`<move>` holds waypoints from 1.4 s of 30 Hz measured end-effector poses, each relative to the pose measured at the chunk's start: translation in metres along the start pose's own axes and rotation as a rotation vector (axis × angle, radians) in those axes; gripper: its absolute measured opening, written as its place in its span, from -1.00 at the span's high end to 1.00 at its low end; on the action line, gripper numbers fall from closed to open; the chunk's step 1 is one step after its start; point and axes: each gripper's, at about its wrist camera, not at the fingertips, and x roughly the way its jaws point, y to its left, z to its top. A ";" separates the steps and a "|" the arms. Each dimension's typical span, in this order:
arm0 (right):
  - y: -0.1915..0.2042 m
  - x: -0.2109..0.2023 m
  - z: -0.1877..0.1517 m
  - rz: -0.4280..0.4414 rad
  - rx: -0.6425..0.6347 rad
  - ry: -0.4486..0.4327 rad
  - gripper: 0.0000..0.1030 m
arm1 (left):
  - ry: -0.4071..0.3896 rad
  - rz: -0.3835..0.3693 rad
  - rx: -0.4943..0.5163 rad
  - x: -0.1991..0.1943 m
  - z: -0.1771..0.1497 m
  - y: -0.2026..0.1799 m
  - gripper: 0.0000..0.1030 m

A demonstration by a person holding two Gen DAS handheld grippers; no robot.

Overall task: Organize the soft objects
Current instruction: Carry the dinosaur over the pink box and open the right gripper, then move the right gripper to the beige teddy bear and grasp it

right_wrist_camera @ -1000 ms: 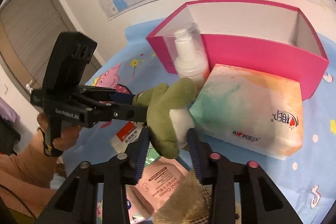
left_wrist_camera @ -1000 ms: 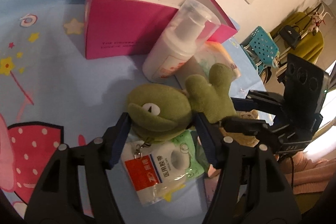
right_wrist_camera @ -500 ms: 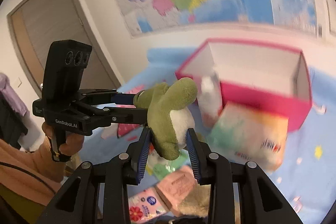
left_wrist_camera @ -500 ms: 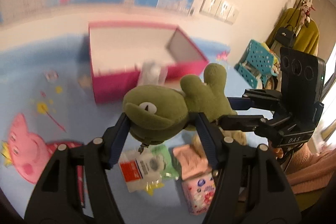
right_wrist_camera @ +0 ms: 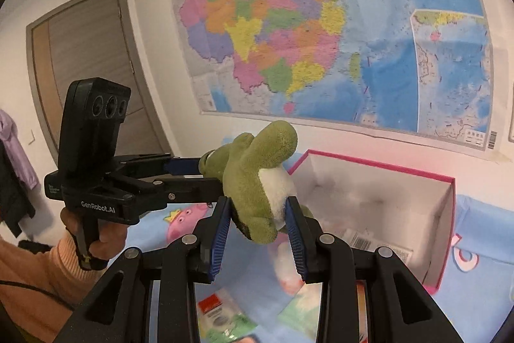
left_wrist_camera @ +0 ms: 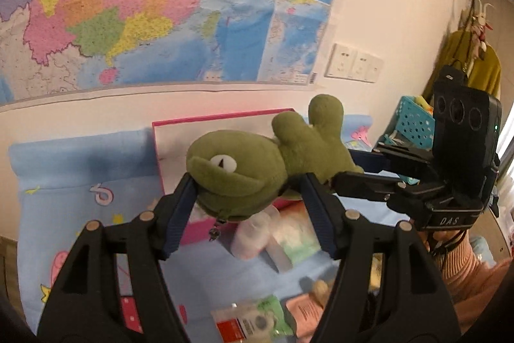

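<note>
below the plush frog, a pink box and packets.

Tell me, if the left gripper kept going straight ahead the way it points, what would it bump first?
Beyond the green plush frog the left gripper already grips, probably the open pink box behind it, though depth is hard to judge.

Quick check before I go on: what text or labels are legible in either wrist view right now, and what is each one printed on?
"GenRobot.AI": side of the left tongs body, right wrist view.
"D A S": side of the right tongs body, left wrist view.
Wall map: place names and legend too small to read.
Barcode label inside the pink box: unreadable.
Red-and-white packet on the blue cloth: print blurred.
</note>
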 end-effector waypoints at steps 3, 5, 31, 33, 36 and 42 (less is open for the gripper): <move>-0.017 0.013 0.002 -0.003 0.032 0.022 0.32 | 0.024 -0.003 -0.034 0.019 0.005 0.011 -0.31; -0.028 0.024 0.001 -0.008 0.054 0.043 0.32 | 0.039 -0.003 -0.050 0.035 0.006 0.018 -0.31; -0.085 0.076 -0.030 -0.080 0.232 0.234 -0.15 | 0.071 0.049 -0.156 0.058 -0.014 0.041 -0.31; -0.081 0.062 -0.031 -0.070 0.229 0.208 -0.15 | 0.044 0.034 -0.152 0.044 -0.019 0.036 -0.31; -0.073 0.038 -0.031 -0.056 0.219 0.163 -0.15 | 0.016 -0.003 -0.151 0.026 -0.023 0.029 -0.31; -0.055 -0.013 -0.038 -0.039 0.204 0.102 -0.22 | 0.012 -0.076 -0.108 0.002 -0.044 0.003 -0.32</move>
